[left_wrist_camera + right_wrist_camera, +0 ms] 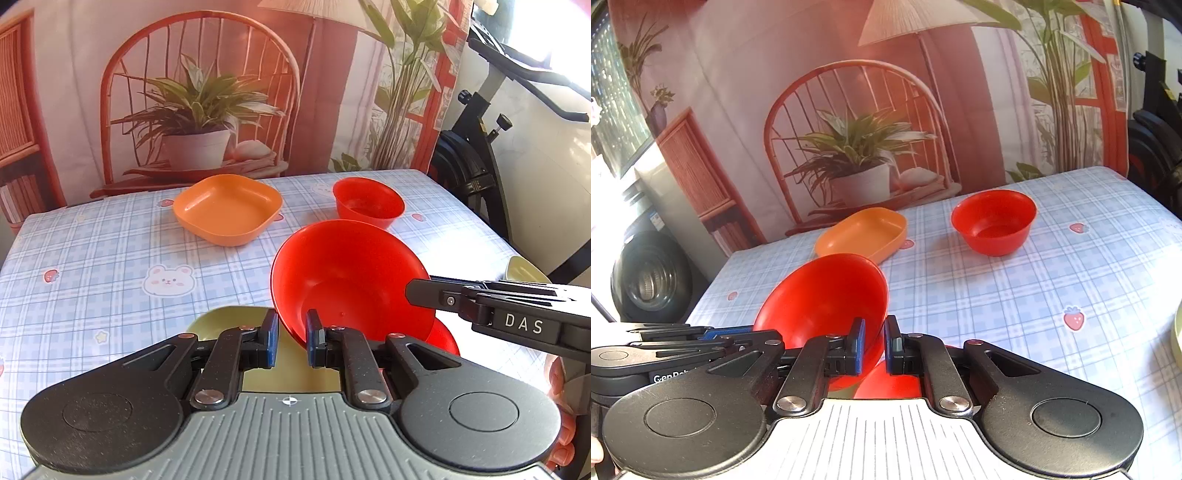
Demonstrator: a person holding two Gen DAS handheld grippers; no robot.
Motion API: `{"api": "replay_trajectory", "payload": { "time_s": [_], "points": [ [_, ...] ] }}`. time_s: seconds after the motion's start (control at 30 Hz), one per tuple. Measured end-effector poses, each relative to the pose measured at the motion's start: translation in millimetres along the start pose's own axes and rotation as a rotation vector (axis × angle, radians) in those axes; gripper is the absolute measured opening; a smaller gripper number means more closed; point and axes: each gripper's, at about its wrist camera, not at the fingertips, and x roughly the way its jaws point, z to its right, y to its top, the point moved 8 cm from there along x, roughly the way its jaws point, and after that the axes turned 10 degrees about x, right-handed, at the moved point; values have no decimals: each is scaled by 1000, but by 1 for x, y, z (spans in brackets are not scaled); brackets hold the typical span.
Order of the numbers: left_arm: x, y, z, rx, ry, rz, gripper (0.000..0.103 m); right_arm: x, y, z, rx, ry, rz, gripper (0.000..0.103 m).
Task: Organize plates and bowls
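Both grippers, left gripper (291, 338) and right gripper (873, 345), clamp the rim of the tilted red bowl (351, 280). Ahead, second red bowl (367, 201) and orange dish (227, 208) stand apart, unstacked. Stacking appears barely begun.

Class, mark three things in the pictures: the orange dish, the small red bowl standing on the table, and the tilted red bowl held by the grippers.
Orange dish (225, 206): left wrist view, inner floor.
Small red bowl (995, 225): right wrist view, inside.
Tilted red bowl (347, 280): left wrist view, inner wall.

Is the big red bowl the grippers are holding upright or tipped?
Tipped. The big red bowl is tilted, its opening facing sideways, rim pinched by both the left gripper and right gripper.
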Motion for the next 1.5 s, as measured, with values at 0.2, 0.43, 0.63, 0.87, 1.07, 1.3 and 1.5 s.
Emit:
{"api": "replay_trajectory", "payload": {
  "time_s": [0.2, 0.43, 0.63, 0.87, 1.07, 1.3, 1.5],
  "points": [
    [16, -9, 24, 34, -42, -47, 16, -10, -11, 30, 36, -44, -9, 11],
    [26, -14, 41, 63, -79, -77, 17, -17, -21, 52, 69, -66, -23, 11],
    [32, -17, 51, 87, -96, -97, 17, -17, -26, 66, 102, -76, -36, 12],
    [36, -21, 59, 97, -114, -113, 17, -15, -32, 75, 112, -88, -46, 12],
    [40, -26, 60, 106, -119, -132, 18, -14, -34, 77, 125, -84, -53, 16],
    [38, -23, 57, 108, -103, -121, 33, -15, -32, 81, 131, -101, -44, 20],
    [30, -7, 52, 103, -93, -64, 33, -21, -16, 83, 103, -109, 18, 20]
  ]
}}
